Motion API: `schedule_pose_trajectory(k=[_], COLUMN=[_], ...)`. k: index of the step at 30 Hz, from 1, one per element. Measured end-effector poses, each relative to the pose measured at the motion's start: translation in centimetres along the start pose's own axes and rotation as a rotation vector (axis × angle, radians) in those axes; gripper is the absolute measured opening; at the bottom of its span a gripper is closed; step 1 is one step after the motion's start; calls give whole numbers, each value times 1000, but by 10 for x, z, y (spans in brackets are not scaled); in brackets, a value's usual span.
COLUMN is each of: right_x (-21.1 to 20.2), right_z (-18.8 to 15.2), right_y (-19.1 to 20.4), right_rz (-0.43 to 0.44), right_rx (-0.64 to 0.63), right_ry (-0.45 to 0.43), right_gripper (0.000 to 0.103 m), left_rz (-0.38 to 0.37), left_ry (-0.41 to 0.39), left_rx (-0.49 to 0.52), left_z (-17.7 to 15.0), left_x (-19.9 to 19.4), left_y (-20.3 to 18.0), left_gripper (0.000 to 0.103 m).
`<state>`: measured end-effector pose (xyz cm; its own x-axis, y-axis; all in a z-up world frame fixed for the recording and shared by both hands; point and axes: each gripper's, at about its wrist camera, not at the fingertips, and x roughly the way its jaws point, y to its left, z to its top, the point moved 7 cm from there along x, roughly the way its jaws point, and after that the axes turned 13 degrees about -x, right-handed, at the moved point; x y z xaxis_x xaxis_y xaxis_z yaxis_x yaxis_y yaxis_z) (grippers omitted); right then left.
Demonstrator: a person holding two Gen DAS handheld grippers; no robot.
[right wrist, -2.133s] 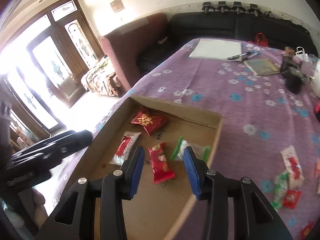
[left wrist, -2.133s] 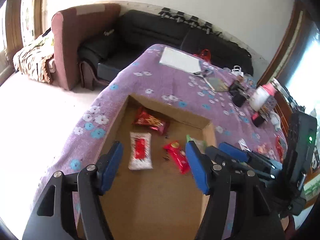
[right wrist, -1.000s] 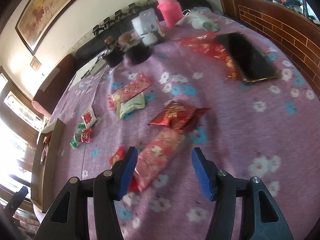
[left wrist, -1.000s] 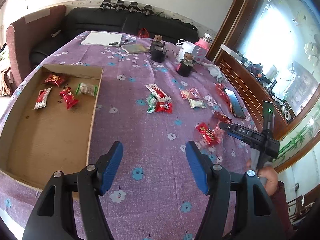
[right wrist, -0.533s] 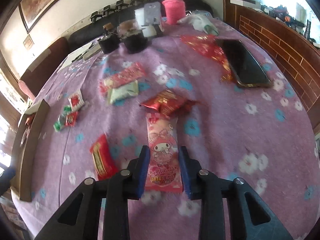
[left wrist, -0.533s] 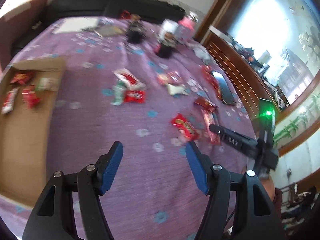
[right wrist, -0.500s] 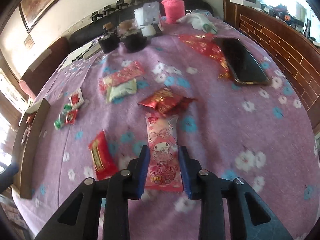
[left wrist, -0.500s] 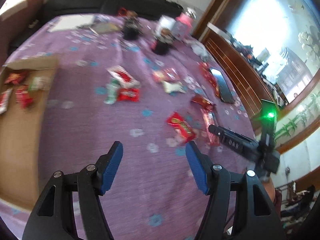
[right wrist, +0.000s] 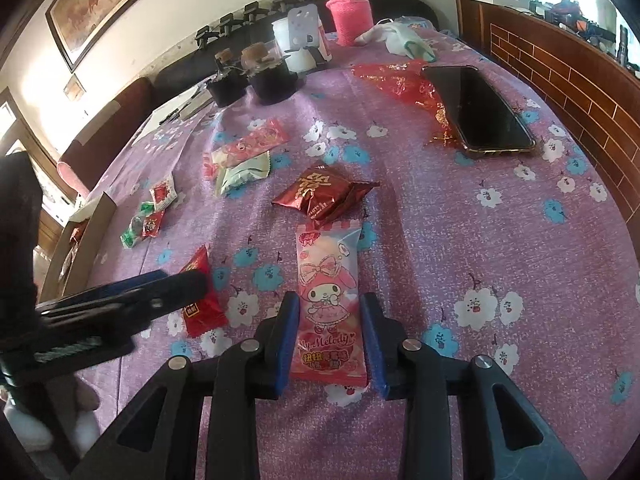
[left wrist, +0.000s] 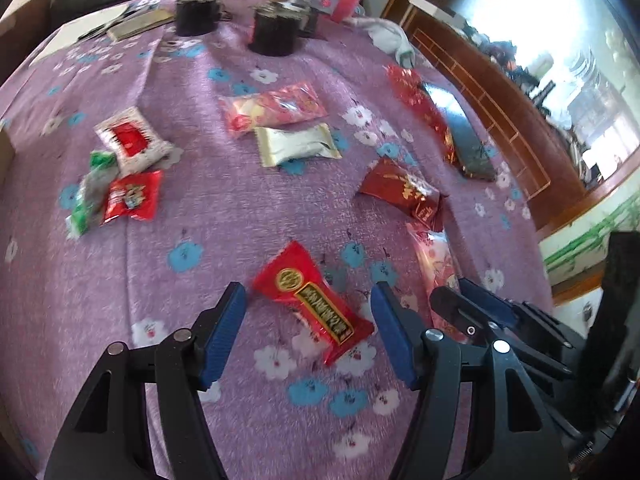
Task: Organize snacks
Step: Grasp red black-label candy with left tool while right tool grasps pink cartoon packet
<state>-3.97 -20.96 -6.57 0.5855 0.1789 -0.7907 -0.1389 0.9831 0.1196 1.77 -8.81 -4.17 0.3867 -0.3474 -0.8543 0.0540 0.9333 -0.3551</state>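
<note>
The right gripper (right wrist: pixel 330 336) points down at the purple flowered tablecloth (right wrist: pixel 460 240), and the pink snack packet (right wrist: pixel 329 308) with a cartoon figure lies flat between its blue pads. The jaws have just opened a little again after a quick closing; the pads stand close along the two long edges of the packet, and whether they press on it cannot be told. At 12 o'clock from this packet, just touching its far end, lies a dark red foil snack (right wrist: pixel 324 196). At 9 o'clock from it is the red snack with a gold label (right wrist: pixel 200 296), partly hidden in this view by the left gripper's fingers. In the left wrist view the left gripper (left wrist: pixel 306 334) is about half open, its jaws have just been closing a little, and the red snack with a gold label (left wrist: pixel 314 300) lies slantwise between its pads, which do not touch it. At 10 o'clock from there is a small group of red, white and green snacks (left wrist: pixel 120 172), and at 12 o'clock a pale packet (left wrist: pixel 296 146) beside a pink-red packet (left wrist: pixel 272 110). The cardboard box (right wrist: pixel 76 248) is at 9 o'clock at the table edge, and a black phone (right wrist: pixel 478 110) lies at 1 o'clock.
</note>
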Motion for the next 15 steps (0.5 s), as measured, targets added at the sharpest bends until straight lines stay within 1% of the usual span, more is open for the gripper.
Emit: schedule_pose_trajectory(k=[1, 2, 6, 7, 8, 9, 11, 13, 14, 15], right_x=[0, 1, 2, 3, 3, 3, 2, -1, -3, -5], right_z=[0, 0, 2, 2, 2, 2, 2, 1, 0, -1], right_y=[0, 0, 1, 2, 2, 2, 2, 3, 3, 4], right_rz=[0, 0, -13, -17, -20, -22, -6, 39, 65, 75], right_rx=[2, 2, -7, -9, -12, -14, -7, 15, 31, 39], right_ry=[-2, -3, -7, -9, -11, -12, -13, -19, -24, -29], right_gripper=[34, 35, 35, 35, 34, 32, 29, 28, 28, 28], left_rz=[10, 17, 36, 35, 24, 13, -4, -21, -33, -52], left_ry=[-14, -15, -32, -35, -32, -27, -29, -40, -42, -40], left_rx=[11, 29, 91, 102, 107, 107, 105, 102, 101, 97], left_z=[0, 0, -5, -6, -8, -9, -11, -12, -12, -13], left_x=[0, 2, 4, 3, 2, 1, -4, -12, -15, -20], left_y=[-2, -4, -13, -15, -17, -17, -17, -15, -16, -15], left_gripper=[54, 40, 33, 33, 30, 28, 28, 26, 7, 7])
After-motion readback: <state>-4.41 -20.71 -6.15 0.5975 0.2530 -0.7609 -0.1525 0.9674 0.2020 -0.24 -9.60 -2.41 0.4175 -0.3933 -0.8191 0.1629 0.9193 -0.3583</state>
